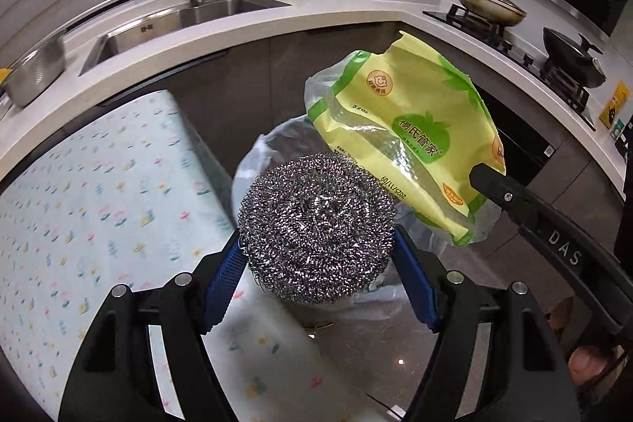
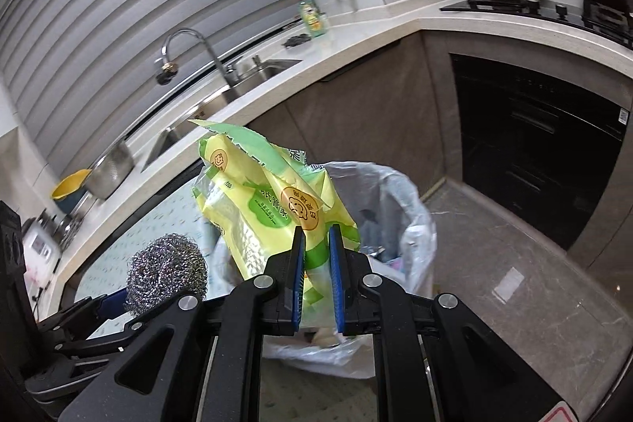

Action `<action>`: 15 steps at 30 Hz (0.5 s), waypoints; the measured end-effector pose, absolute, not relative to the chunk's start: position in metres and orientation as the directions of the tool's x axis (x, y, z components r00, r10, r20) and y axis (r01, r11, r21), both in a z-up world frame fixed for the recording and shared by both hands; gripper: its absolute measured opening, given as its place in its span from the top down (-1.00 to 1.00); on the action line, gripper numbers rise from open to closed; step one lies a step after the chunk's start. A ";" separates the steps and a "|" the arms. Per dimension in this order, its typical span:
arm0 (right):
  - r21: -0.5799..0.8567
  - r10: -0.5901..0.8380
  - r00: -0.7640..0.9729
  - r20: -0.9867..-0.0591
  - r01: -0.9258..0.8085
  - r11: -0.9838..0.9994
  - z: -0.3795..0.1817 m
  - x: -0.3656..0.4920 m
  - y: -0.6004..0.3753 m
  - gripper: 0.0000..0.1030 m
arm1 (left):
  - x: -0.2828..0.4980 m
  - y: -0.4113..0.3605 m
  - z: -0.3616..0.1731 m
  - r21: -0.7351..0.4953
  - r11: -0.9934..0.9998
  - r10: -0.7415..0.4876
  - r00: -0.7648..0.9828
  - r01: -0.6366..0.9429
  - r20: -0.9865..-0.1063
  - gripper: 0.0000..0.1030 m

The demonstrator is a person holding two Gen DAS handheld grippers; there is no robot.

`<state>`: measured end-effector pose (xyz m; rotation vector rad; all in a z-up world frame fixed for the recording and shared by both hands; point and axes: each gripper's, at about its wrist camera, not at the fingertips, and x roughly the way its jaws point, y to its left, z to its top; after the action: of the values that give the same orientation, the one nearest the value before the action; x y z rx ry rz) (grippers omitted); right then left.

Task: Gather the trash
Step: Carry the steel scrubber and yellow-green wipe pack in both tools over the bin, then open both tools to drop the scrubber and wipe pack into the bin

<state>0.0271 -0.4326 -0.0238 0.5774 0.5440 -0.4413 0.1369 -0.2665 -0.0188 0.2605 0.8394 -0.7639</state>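
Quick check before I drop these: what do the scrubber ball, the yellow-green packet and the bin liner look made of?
Scrubber ball: coiled steel wire, by its shiny, springy silver curls. Yellow-green packet: thin glossy plastic film, printed, with clear see-through panels and creases. Bin liner: translucent whitish plastic film, crinkled and slack over the rim.

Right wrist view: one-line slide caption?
Right hand-held gripper pinches a yellow-green wrapper above the lined trash bin; steel scourer beside it.
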 end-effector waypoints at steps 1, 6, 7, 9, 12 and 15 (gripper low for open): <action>0.389 -0.238 0.767 -0.595 0.535 0.750 -0.027 0.028 -0.437 0.78 | 0.139 -0.271 -0.022 -0.084 0.704 -0.508 0.418 0.705 -0.754 -0.37; 0.389 -0.226 0.755 -0.616 0.541 0.746 -0.041 0.041 -0.450 0.73 | 0.150 -0.288 -0.038 -0.079 0.705 -0.496 0.410 0.705 -0.765 -0.40; 0.389 -0.223 0.753 -0.619 0.541 0.746 -0.043 0.044 -0.451 0.67 | 0.151 -0.289 -0.040 -0.074 0.709 -0.491 0.417 0.701 -0.765 -0.43; 0.389 -0.221 0.750 -0.624 0.542 0.745 -0.046 0.048 -0.451 0.57 | 0.153 -0.288 -0.043 -0.056 0.725 -0.479 0.444 0.686 -0.757 -0.53; 0.381 -0.220 0.752 -0.622 0.536 0.753 -0.046 0.051 -0.446 0.39 | 0.154 -0.282 -0.042 -0.049 0.741 -0.472 0.468 0.669 -0.748 -0.70; 0.361 -0.217 0.748 -0.627 0.527 0.769 -0.044 0.052 -0.438 0.18 | 0.155 -0.274 -0.039 -0.043 0.759 -0.459 0.487 0.650 -0.743 -0.71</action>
<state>0.0515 -0.4377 -0.0441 0.5567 0.5965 -0.4306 0.1547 -0.2740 -0.0395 0.2587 0.8174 -0.6838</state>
